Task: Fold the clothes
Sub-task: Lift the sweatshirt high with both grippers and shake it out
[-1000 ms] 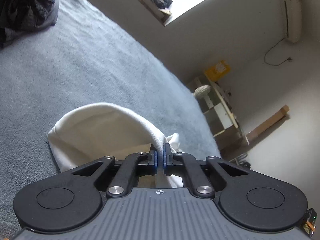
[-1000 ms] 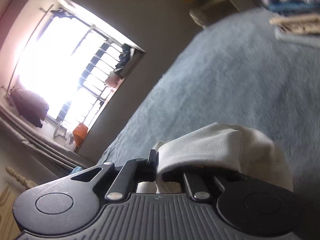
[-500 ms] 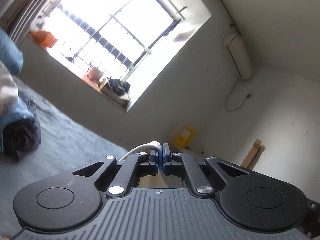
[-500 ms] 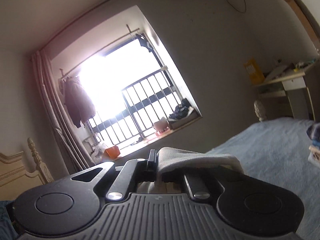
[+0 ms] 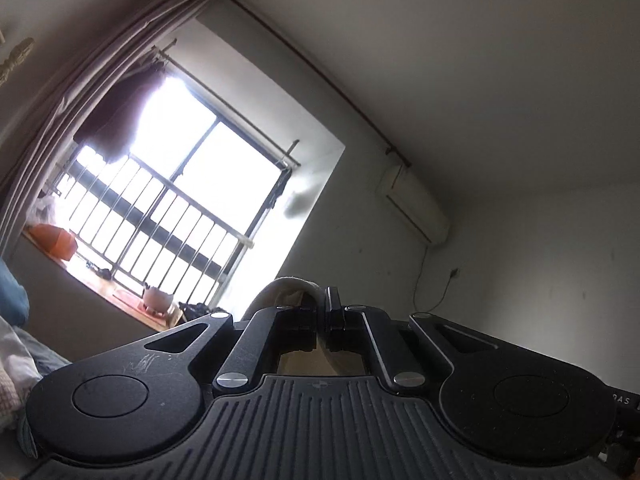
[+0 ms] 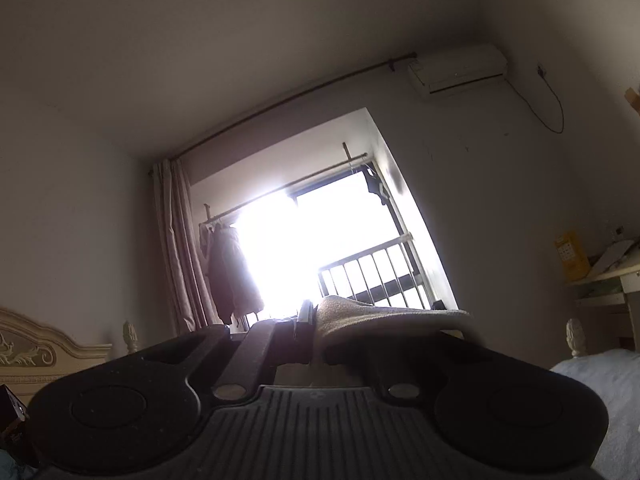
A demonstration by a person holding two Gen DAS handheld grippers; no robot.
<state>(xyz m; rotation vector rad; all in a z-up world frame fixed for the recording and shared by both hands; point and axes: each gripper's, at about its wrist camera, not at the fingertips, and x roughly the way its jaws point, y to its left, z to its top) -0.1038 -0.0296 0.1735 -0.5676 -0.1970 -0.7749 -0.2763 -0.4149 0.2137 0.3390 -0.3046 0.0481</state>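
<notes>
left gripper (image 5: 322, 312) jaws clamped on pale garment (image 5: 286, 286), cloth pinched between pads, looping over left finger. right gripper (image 6: 314, 320) also shut on it, fabric draped over right finger. both aimed at window (image 5: 192, 200).

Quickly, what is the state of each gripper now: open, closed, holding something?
Left gripper: closed on the white garment.
Right gripper: closed on the same white garment.

Left gripper (image 5: 322, 307) matt black plastic, ribbed housing, shiny metal screws. Garment (image 6: 376, 314) off-white cloth, soft, slightly nubbly. Curtain (image 5: 80, 92) pleated fabric. Air conditioner (image 6: 458, 70) smooth white plastic. Headboard (image 6: 36, 350) cream carved wood.
</notes>
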